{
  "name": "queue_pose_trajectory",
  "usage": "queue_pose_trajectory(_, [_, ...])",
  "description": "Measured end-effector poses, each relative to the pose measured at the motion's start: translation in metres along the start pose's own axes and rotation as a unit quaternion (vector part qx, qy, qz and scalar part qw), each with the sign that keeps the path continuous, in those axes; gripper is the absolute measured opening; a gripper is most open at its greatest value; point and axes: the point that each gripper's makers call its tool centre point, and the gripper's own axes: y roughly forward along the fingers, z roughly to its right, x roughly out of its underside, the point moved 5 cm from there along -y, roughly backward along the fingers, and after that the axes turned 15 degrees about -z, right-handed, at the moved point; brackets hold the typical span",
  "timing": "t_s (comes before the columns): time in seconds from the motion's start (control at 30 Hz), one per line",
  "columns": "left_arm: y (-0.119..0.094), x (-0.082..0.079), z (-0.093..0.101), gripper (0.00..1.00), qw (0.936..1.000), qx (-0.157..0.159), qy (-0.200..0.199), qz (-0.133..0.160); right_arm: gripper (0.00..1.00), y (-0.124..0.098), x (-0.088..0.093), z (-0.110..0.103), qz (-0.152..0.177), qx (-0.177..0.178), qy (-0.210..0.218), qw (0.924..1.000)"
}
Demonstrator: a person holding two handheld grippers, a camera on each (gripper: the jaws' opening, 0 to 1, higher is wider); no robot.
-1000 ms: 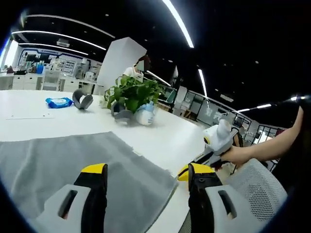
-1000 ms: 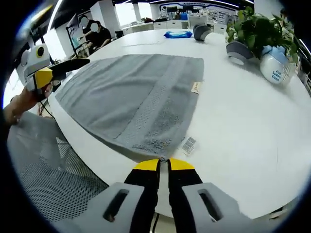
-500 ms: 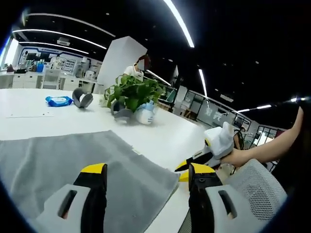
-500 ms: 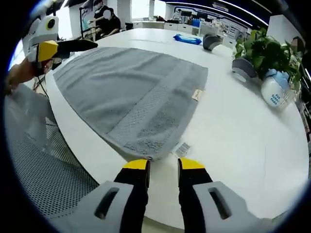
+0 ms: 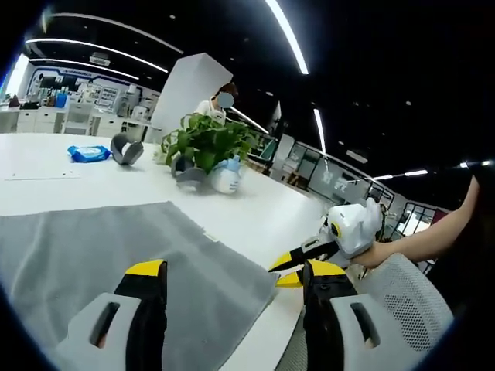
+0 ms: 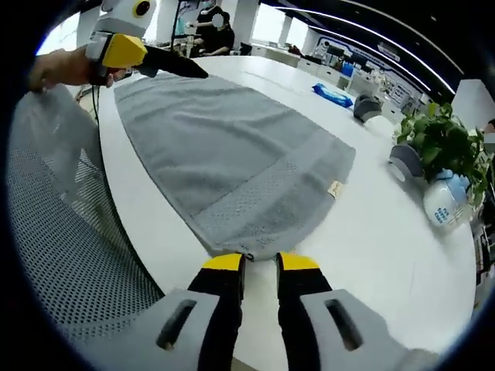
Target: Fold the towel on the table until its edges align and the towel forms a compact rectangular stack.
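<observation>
Right tool (image 6: 259, 261), nearly closed, sits at the grey towel's (image 6: 232, 147) corner; left tool (image 5: 232, 269) gapes wide above it

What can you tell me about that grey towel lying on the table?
The towel is grey terry-like cloth, spread flat and unfolded on the white table. A woven patterned band runs across it near one end, and a small tan label sticks out from one edge. Its near corner lies at the table's edge, right before the right gripper, whose yellow-tipped fingers look slightly parted. The left gripper reaches over the far corner.
</observation>
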Motion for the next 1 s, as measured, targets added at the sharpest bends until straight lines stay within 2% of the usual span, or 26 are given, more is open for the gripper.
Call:
queue_pose_trajectory(0.13, [0.0,0.0,0.002,0.74,1.0,0.004,-0.001,0.0,0.14,0.0,0.001,0.0,0.0,-0.002,0.003,1.0])
queue_pose_trajectory(0.23, [0.001,0.0,0.002,0.74,1.0,0.004,-0.001,-0.002,0.05,0.001,0.003,-0.002,-0.016,0.005,-0.016,0.9997])
queue_pose_trajectory(0.37, [0.001,0.001,0.001,0.74,1.0,0.004,-0.001,-0.003,0.04,0.004,0.006,-0.002,-0.034,0.008,-0.028,0.999])
queue_pose_trajectory(0.5, [0.002,0.003,0.002,0.73,1.0,0.004,0.004,-0.007,0.03,-0.002,-0.001,-0.004,-0.018,0.001,-0.012,0.9998])
queue_pose_trajectory(0.57, [0.003,0.004,0.005,0.67,0.9998,0.008,0.014,-0.012,0.02,-0.009,-0.01,-0.008,0.001,-0.008,-0.013,0.9999])
queue_pose_trajectory(0.6, [0.004,0.006,0.01,0.6,0.9992,0.025,0.021,-0.022,0.02,-0.013,-0.014,-0.01,0.009,-0.011,-0.016,0.9998])
queue_pose_trajectory(0.67, [0.005,0.009,0.014,0.4,0.9979,0.043,0.028,-0.041,0.02,-0.021,-0.023,-0.013,0.023,-0.016,-0.024,0.9993])
queue_pose_trajectory(0.7, [0.006,0.01,0.015,0.35,0.9976,0.04,0.036,-0.044,0.02,-0.025,-0.027,-0.015,0.029,-0.02,-0.035,0.9987])
queue_pose_trajectory(0.8, [0.008,0.012,0.017,0.39,0.9952,0.02,0.077,-0.056,0.02,-0.035,-0.037,-0.018,0.033,-0.032,-0.041,0.9981])
queue_pose_trajectory(0.9, [0.009,0.013,0.022,0.37,0.988,-0.001,0.14,-0.067,0.02,-0.045,-0.049,-0.022,0.042,-0.037,-0.046,0.9974])
queue_pose_trajectory(1.0, [0.009,0.01,0.03,0.25,0.9803,-0.008,0.188,-0.061,0.02,-0.05,-0.062,-0.025,0.044,-0.035,-0.055,0.9969])
